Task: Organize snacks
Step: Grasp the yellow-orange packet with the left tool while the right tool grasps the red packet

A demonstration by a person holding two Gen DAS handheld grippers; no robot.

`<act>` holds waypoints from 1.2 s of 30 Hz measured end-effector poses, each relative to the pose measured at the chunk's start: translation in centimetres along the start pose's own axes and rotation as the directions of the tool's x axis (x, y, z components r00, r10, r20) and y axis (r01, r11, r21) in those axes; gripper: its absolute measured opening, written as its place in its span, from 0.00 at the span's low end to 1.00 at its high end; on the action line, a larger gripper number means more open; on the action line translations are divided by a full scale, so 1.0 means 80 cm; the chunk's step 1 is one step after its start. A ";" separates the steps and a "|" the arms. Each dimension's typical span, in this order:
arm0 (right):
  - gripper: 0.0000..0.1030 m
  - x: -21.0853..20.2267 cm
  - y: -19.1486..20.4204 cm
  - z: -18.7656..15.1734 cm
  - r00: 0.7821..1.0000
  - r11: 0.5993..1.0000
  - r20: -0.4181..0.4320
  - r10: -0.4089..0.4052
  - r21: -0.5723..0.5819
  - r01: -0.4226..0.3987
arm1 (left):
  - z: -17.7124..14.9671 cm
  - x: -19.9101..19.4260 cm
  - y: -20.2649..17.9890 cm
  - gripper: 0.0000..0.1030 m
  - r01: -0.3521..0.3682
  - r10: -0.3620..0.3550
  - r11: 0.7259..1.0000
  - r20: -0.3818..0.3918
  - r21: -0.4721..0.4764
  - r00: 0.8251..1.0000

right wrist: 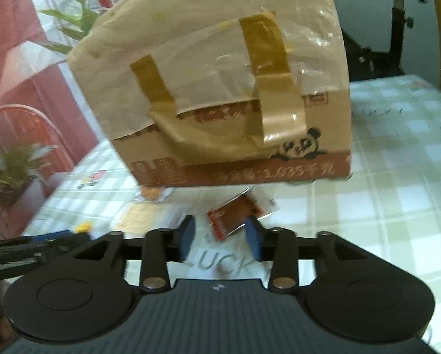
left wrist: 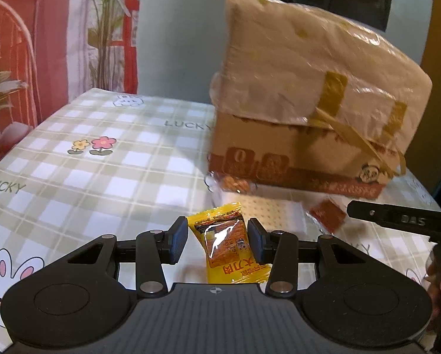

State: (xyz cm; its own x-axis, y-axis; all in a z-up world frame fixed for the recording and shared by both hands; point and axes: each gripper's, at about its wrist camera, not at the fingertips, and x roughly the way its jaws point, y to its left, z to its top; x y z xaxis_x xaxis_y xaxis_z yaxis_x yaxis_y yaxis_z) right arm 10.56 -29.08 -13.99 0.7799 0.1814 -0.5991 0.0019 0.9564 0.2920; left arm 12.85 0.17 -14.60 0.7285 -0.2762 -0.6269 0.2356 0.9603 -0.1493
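Left hand-held gripper (left wrist: pixel 217 243) gripping yellow snack packet (left wrist: pixel 230 243), right hand-held gripper (right wrist: pixel 220 242) open, empty

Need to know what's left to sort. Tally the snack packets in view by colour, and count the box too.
Yellow packet: 1, between the left gripper fingers
Red packet: 1, on the tablecloth ahead of the right gripper
Pale clear packet: 1
Small clear packet with orange contents: 1, at the box's foot
Cardboard box: 1
Total: 5

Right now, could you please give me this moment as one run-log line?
left gripper: around yellow snack packet, grip unclear | right gripper: open, near red snack packet | cardboard box: on table
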 end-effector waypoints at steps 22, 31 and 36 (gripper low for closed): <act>0.79 0.108 0.054 0.020 0.921 0.894 -0.045 -0.387 -0.263 0.363 | -0.003 0.014 0.039 0.45 0.069 -0.068 0.993 0.016 -0.099 0.998; 0.80 0.087 0.051 -0.002 0.923 0.891 -0.036 -0.382 -0.281 0.358 | -0.005 0.013 0.036 0.45 0.074 -0.073 0.993 0.012 -0.094 0.997; 0.79 0.063 0.029 -0.015 0.940 0.920 -0.052 -0.338 -0.229 0.318 | -0.006 0.015 0.034 0.45 0.076 -0.076 0.994 0.004 -0.081 0.997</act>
State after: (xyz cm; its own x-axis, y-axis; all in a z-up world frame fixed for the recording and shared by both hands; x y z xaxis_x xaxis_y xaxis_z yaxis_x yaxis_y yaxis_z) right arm 13.74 -25.63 -17.24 0.7000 -0.1409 -0.7002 0.1068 0.9900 -0.0924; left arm 14.03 2.47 -16.10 0.7109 -0.3484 -0.6109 0.2371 0.9366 -0.2582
